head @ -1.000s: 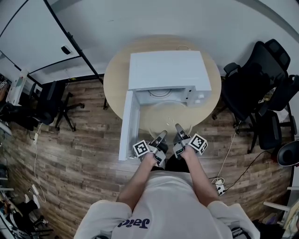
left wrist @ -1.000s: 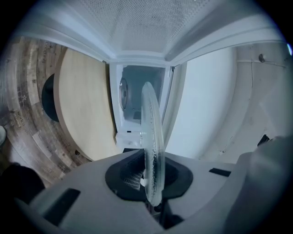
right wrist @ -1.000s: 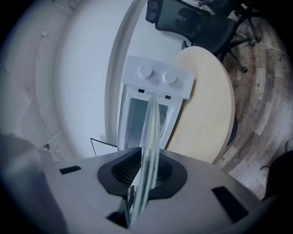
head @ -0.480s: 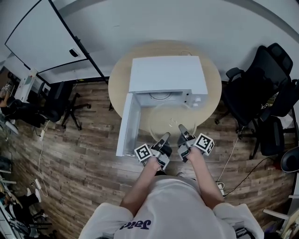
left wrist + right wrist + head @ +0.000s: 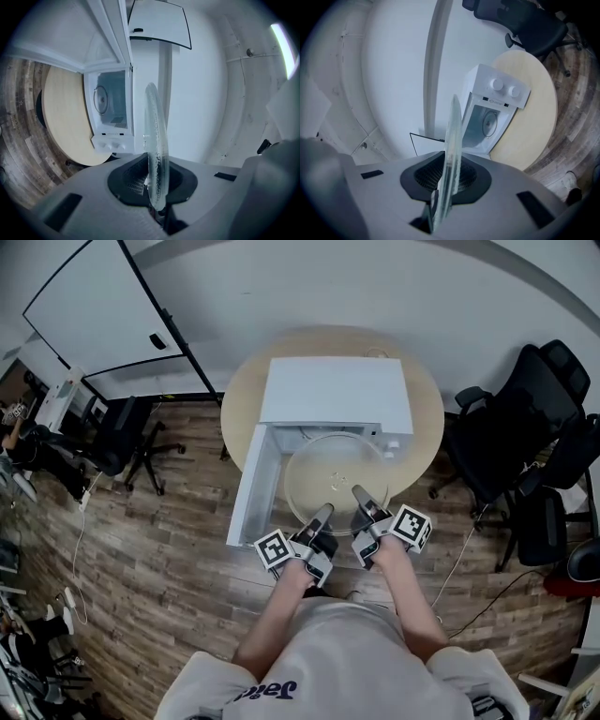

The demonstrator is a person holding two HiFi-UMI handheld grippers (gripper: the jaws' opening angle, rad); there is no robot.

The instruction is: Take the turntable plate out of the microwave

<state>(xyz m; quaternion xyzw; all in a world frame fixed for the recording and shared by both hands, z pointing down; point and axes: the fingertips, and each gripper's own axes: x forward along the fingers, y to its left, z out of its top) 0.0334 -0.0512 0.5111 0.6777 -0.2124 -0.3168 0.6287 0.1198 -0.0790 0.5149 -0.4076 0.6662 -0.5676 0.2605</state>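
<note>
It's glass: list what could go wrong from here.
1. The left gripper and right gripper pinch the turntable plate only at its near rim. The far side hangs unsupported, so it might tip or slip.
2. The open microwave door stands close by its left edge. A sideways swing could knock it.

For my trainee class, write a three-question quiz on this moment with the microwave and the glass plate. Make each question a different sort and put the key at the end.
1. True or false: the glass turntable plate lies inside the microwave.
2. Look at the left gripper and the right gripper. Which is shut on the plate's rim? A) the left only B) the right only C) both
3. Fill in: the microwave door stands ___.
Key: 1 false, the plate is out and held in front of the opening; 2 C; 3 open.
</note>
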